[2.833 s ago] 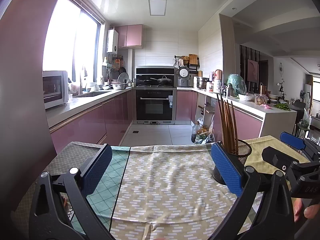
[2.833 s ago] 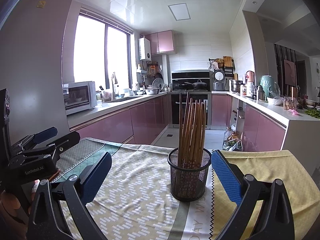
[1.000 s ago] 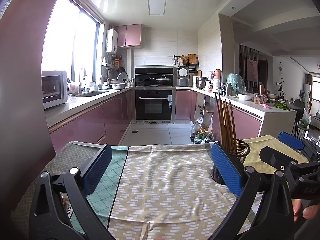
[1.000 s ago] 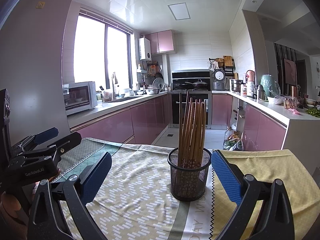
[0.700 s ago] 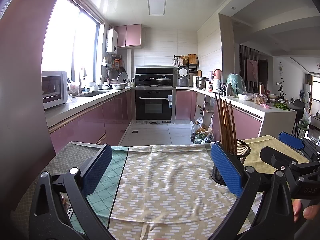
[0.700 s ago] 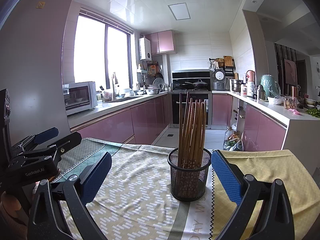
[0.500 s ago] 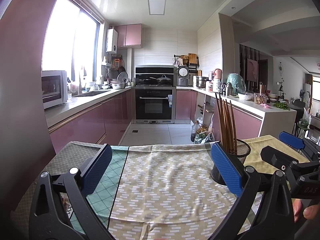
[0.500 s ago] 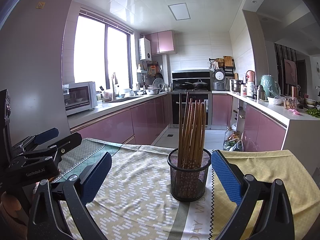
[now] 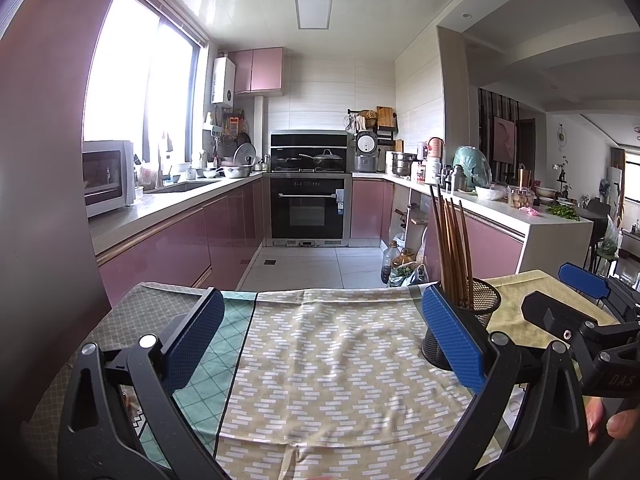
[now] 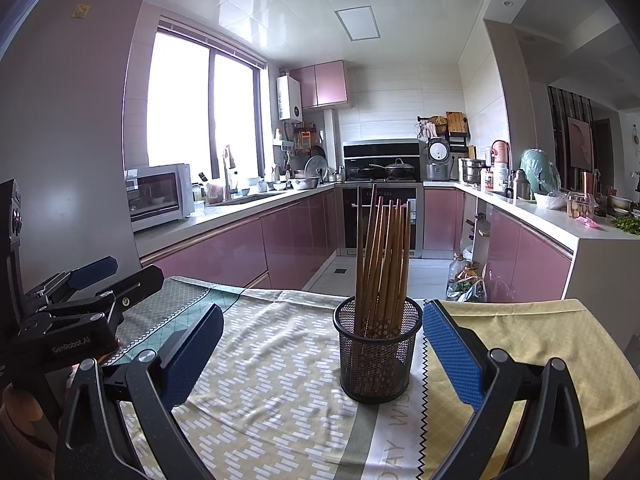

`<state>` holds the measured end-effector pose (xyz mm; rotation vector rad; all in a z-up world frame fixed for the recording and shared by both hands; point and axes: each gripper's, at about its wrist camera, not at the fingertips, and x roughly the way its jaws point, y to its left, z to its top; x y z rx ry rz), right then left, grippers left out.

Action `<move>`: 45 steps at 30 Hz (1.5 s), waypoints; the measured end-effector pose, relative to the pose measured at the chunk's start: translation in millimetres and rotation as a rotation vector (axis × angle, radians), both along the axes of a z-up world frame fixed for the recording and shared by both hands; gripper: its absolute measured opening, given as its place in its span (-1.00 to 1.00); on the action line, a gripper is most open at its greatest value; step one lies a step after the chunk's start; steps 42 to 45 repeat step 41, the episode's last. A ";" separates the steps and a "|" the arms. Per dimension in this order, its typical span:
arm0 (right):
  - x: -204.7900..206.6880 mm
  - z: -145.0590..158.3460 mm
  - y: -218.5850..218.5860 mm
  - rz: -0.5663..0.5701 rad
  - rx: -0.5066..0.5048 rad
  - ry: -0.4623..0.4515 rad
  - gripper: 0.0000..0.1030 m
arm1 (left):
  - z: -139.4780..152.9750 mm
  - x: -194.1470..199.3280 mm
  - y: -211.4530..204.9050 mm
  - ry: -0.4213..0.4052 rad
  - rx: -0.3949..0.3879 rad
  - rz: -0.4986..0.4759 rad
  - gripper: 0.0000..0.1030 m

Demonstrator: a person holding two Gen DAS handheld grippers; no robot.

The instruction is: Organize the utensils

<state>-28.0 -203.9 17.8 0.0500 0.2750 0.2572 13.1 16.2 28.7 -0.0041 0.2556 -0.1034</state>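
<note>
Pink-fronted kitchen cabinets and a black built-in oven (image 9: 307,208) fill the background behind a table spread with patterned cloths.

From the right wrist view, the right gripper (image 10: 320,346) has its blue textured pads spread wide and nothing between them. Just ahead, slightly right of centre between those pads, stands a black wire-mesh cup (image 10: 377,350), round and upright, holding a bundle of brown wooden chopsticks (image 10: 382,256) that lean a little against one another. The cup sits on a beige brick-print cloth (image 10: 264,376), at the seam with a yellow checked cloth (image 10: 536,344).

This view alone shows the cup whole; in the left wrist view it is half hidden behind one blue pad (image 9: 450,338).

The left gripper (image 9: 320,340) is likewise spread open and empty, above bare brick-print cloth. Its view alone shows a teal diamond-pattern cloth (image 9: 208,372) fully at the left. Each camera catches the other gripper's black frame at its edge.
</note>
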 end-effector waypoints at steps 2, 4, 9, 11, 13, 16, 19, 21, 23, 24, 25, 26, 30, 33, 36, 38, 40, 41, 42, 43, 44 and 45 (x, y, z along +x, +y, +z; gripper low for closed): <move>0.6 -0.2 -0.1 0.000 0.002 0.003 0.87 | 0.1 -0.1 -0.2 -0.001 0.002 0.000 0.89; 0.7 -0.4 -0.1 -0.001 0.003 0.003 0.87 | 0.1 0.1 -0.2 -0.001 0.002 -0.001 0.89; 1.1 -0.6 -0.5 0.001 0.005 0.003 0.87 | -1.2 0.0 -1.3 0.001 0.003 -0.003 0.89; 1.0 -0.9 -0.2 -0.001 0.004 0.004 0.87 | -1.0 0.0 -1.5 0.001 0.004 -0.002 0.89; 1.1 -1.5 0.1 -0.001 0.005 0.005 0.87 | -2.8 -0.3 -2.8 0.002 0.005 -0.001 0.89; 1.6 -2.0 -0.3 -0.001 0.007 0.007 0.87 | -3.6 -0.5 -3.2 0.004 0.006 -0.001 0.89; 2.0 -2.9 -0.3 -0.003 0.007 0.009 0.87 | -4.7 -0.7 -4.0 0.007 0.008 0.000 0.89; 2.6 -3.6 -0.1 -0.005 0.007 0.010 0.87 | -6.1 -0.1 -4.1 0.013 0.009 0.006 0.89; 2.7 -3.6 -0.5 -0.005 0.011 0.011 0.87 | -7.4 0.8 -4.0 0.016 0.013 0.014 0.89; 2.7 -4.1 -1.4 -0.006 0.012 0.011 0.87 | -7.4 1.7 -4.4 0.020 0.015 0.016 0.89; 2.9 -4.4 -1.2 -0.006 0.012 0.012 0.87 | -8.0 1.9 -4.3 0.021 0.017 0.018 0.89; 2.9 -4.4 -1.3 -0.006 0.012 0.012 0.87 | -8.6 2.1 -4.2 0.022 0.017 0.017 0.89; 4.2 -6.3 -0.9 -0.003 0.011 0.016 0.87 | -10.5 3.0 -7.5 0.027 0.028 0.003 0.89; 5.7 -7.7 -2.6 -0.001 0.011 0.027 0.87 | -15.8 10.9 -12.7 0.067 0.065 0.029 0.89; 11.5 -13.6 -9.1 -0.003 0.008 0.074 0.87 | -32.6 36.5 -11.2 0.215 0.056 0.024 0.89; 18.8 -22.1 -17.3 -0.031 -0.006 0.131 0.87 | -48.4 54.9 -12.3 0.313 0.085 0.040 0.89; 34.6 -38.2 -30.2 -0.077 -0.045 0.246 0.87 | -71.3 77.7 -13.6 0.438 0.116 0.051 0.89; 42.6 -47.7 -39.0 -0.112 -0.063 0.303 0.87 | -83.6 89.5 -11.9 0.502 0.111 0.046 0.89; 42.6 -47.7 -39.0 -0.112 -0.063 0.303 0.87 | -83.6 89.5 -11.9 0.502 0.111 0.046 0.89; 42.6 -47.7 -39.0 -0.112 -0.063 0.303 0.87 | -83.6 89.5 -11.9 0.502 0.111 0.046 0.89; 42.6 -47.7 -39.0 -0.112 -0.063 0.303 0.87 | -83.6 89.5 -11.9 0.502 0.111 0.046 0.89; 42.6 -47.7 -39.0 -0.112 -0.063 0.303 0.87 | -83.6 89.5 -11.9 0.502 0.111 0.046 0.89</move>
